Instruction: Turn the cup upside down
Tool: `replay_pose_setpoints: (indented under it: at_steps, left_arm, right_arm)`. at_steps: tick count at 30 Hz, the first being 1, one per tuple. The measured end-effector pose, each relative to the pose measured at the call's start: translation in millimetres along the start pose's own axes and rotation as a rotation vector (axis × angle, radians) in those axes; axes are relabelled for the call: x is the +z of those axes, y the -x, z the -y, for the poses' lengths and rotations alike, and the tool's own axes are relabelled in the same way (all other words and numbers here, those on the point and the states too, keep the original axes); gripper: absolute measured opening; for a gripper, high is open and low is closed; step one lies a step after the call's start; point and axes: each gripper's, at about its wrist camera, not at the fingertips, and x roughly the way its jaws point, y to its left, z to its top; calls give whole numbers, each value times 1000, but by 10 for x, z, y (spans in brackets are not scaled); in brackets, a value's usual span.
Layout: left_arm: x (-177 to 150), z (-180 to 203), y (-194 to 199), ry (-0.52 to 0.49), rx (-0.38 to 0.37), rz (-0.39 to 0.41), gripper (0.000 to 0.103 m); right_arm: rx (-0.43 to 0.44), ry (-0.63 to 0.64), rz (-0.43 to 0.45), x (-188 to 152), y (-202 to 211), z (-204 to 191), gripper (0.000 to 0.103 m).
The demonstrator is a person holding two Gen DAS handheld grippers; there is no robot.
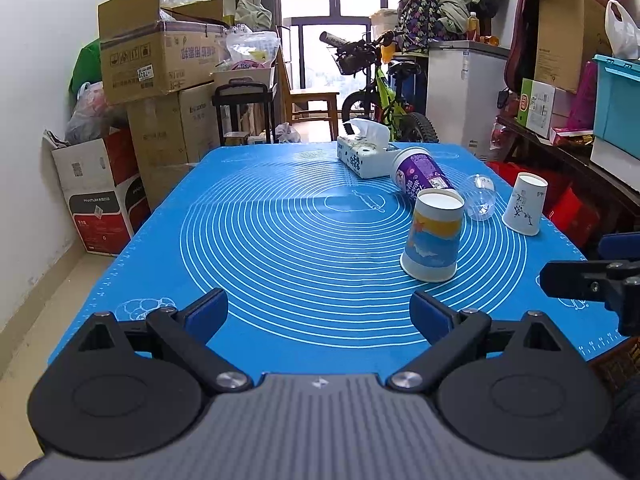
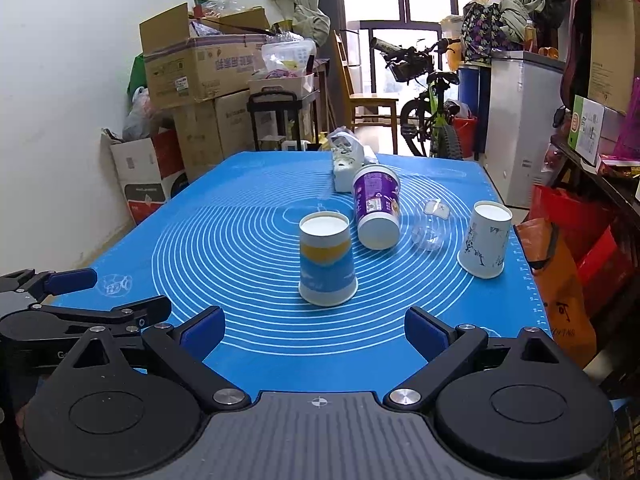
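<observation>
Both tools, left tool point(image 1: 318, 314) and right tool point(image 2: 315, 330), are gaping empty over the blue-matted table point(image 1: 280, 248); cardboard boxes point(image 1: 160, 60) are crowding the wall.

Three paper cups point(image 2: 327, 258), one clear plastic cup point(image 2: 430, 226), one tissue pack point(image 1: 362, 154).

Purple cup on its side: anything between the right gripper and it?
Yes. The blue-and-yellow cup, standing rim-down, sits between the open right gripper and the purple cup, slightly left of the straight line. The clear plastic cup lies to the right, off the path.
</observation>
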Motion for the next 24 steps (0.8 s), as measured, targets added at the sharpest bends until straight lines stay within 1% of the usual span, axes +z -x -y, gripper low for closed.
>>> replay_pose_setpoints:
  at_steps: [11, 15, 24]
  left_arm:
    - [-17, 4, 27, 0, 5, 0, 97]
    - [-22, -5, 47, 0, -6, -2, 97]
    - [-21, -17, 55, -6, -5, 0, 97]
  right_arm:
    - [-3, -1, 2, -11, 28, 0, 96]
    - [-6, -2, 1, -19, 54, 6, 96]
    - [4, 8, -20, -38, 45, -8, 96]
